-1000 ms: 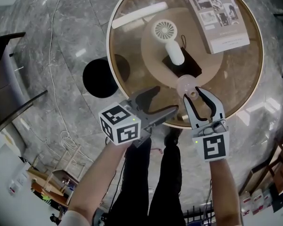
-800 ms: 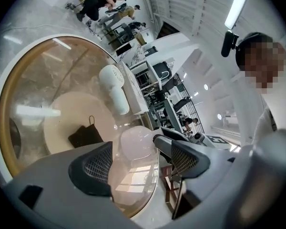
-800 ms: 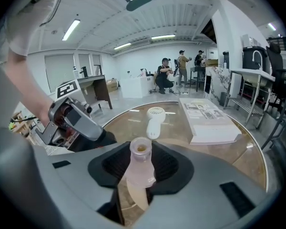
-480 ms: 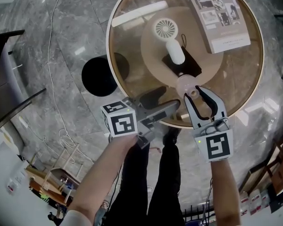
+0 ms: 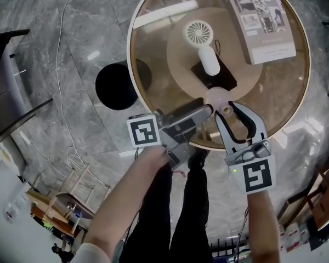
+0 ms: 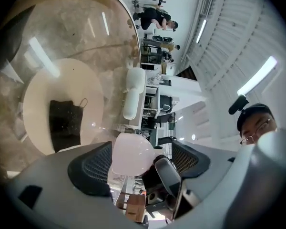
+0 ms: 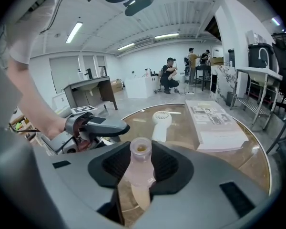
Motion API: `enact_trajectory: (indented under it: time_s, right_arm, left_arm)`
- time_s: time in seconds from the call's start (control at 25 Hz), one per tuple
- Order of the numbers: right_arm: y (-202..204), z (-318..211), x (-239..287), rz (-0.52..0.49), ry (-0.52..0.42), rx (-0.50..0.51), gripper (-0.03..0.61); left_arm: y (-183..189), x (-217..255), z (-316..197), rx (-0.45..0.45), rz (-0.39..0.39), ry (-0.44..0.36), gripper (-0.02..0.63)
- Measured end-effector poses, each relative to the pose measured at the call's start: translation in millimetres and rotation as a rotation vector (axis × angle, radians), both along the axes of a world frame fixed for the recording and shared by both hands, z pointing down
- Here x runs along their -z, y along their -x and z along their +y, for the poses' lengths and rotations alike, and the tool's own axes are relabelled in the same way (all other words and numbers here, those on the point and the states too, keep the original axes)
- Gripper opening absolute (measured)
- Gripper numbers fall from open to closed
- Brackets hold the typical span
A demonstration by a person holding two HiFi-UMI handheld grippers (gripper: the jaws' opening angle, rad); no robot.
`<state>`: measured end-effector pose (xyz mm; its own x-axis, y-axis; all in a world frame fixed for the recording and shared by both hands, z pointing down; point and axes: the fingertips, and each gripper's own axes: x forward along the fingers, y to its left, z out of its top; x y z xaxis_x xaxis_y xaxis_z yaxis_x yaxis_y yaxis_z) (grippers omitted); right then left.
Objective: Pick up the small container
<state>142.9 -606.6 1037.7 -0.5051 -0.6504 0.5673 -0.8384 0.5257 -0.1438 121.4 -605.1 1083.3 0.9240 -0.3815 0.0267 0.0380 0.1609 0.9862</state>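
At six o'clock on the glass table (image 5: 153,64), near edge: right gripper (image 5: 230,108) is closed partway on the small container (image 5: 215,97), clamped round its neck. Left gripper (image 5: 202,115) gapes wide at the container's nine o'clock, gripping nothing. Grasp looks made; next comes a steady straight lift. The container's base is hidden, so its contact with the glass is unclear.

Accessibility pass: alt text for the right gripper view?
The right gripper is shut on a small pale pink container with an open neck, over a round glass table. The left gripper is close at left; a white handheld fan and a booklet lie beyond.
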Motion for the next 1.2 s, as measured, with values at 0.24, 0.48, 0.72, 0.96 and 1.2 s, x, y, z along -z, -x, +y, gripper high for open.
enact_trajectory:
  time_s: [0.24,0.48,0.72,0.96,1.2]
  right_arm:
    - [3.3,1.4,13.0,-0.023,-0.001,0.004,0.147]
    - [11.8,10.9,27.6,-0.033,-0.003,0.037,0.147]
    - [12.8,20.0,45.0,-0.034,0.002,0.045,0.147]
    - [9.8,25.2,74.7,-0.041,-0.021,0.044,0.147]
    - [14.4,32.5,113.8,-0.044,-0.047,0.049,0.149]
  left_arm:
    - [-2.5,5.8,-5.6,0.049,0.122,0.036,0.383]
    - [-12.9,15.0,-0.3,0.032,0.165,0.034,0.383]
    - [-13.8,33.2,6.5,0.03,0.205,0.014,0.3]
    - [-14.5,62.9,12.0,0.045,0.253,-0.01,0.282]
    - [-10.3,101.0,19.2,0.077,0.299,-0.01,0.279]
